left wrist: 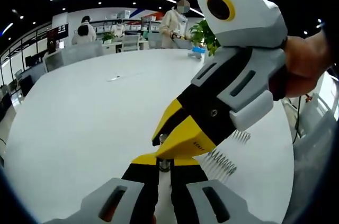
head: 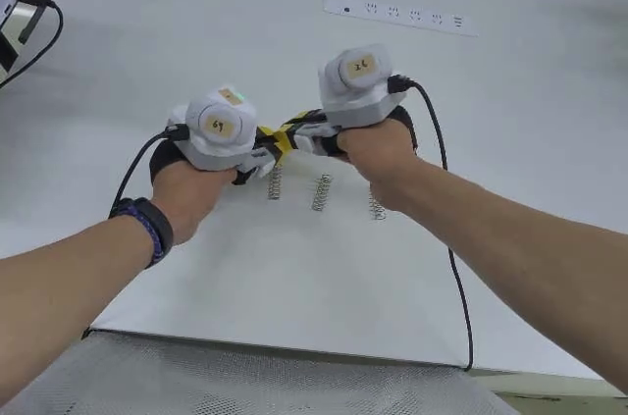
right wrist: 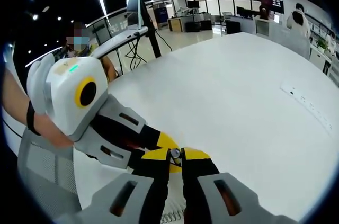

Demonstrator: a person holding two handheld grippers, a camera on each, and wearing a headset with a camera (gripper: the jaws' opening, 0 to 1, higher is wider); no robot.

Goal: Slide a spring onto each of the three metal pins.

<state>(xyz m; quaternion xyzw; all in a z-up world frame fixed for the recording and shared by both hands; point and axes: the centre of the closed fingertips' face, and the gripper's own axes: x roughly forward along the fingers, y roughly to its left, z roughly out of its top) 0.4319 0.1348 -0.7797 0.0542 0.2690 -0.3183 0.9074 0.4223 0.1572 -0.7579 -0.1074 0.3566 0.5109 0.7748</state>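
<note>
Over the white table my two grippers meet tip to tip. In the left gripper view my left gripper (left wrist: 165,163) is shut on a small metal pin (left wrist: 165,166). My right gripper (left wrist: 162,141) comes in from the right, its yellow jaws closed at the same spot. The right gripper view shows the pin's round end (right wrist: 175,153) pinched between the right gripper (right wrist: 175,156) tips. From the head view, the left gripper (head: 265,153) and right gripper (head: 290,135) touch above three springs (head: 321,191) lying loose on the table. Two of those springs (left wrist: 220,161) lie just beyond the jaws.
A white power strip (head: 400,15) lies far back on the table (head: 294,278). Black cables (head: 446,199) trail from both grippers. A grey mesh chair back (head: 245,376) sits at the near table edge. People stand at desks in the distance.
</note>
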